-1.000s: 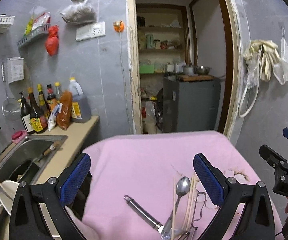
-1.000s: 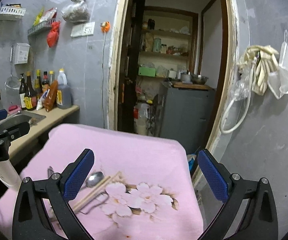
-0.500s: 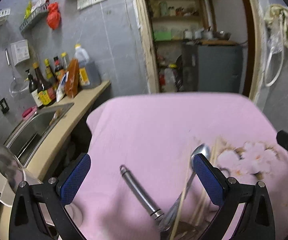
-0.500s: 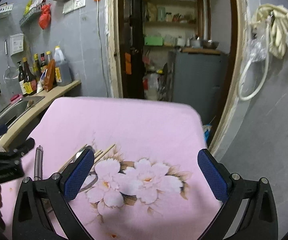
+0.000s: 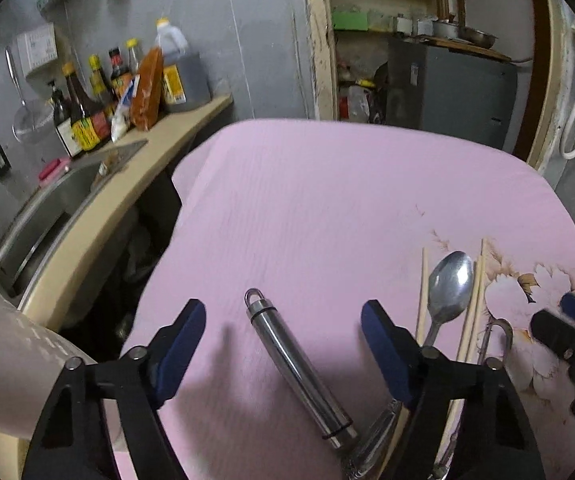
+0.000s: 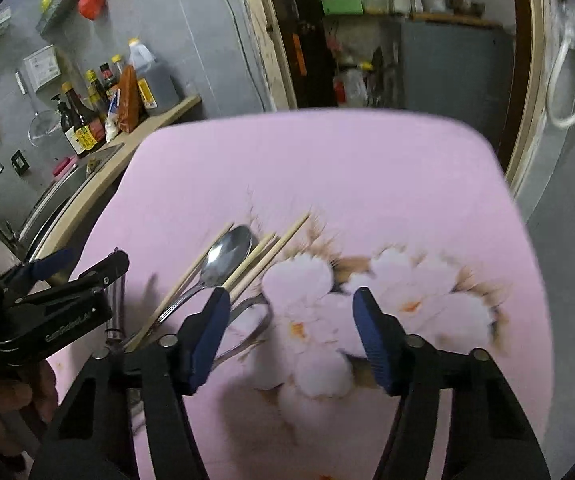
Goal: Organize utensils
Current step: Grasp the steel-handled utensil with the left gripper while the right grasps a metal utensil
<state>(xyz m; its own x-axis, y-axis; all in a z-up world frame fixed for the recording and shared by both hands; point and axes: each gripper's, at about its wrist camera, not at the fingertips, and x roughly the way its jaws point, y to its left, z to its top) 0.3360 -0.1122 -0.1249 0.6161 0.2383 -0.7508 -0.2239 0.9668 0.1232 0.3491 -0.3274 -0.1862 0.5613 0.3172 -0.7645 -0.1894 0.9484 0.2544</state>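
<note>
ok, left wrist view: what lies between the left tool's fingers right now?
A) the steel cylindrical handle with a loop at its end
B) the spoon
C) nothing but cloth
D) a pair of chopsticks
A: the steel cylindrical handle lies on the pink cloth in the gap of the left tool, untouched by either pad; the spoon and chopsticks lie outside its right-hand finger.
</note>
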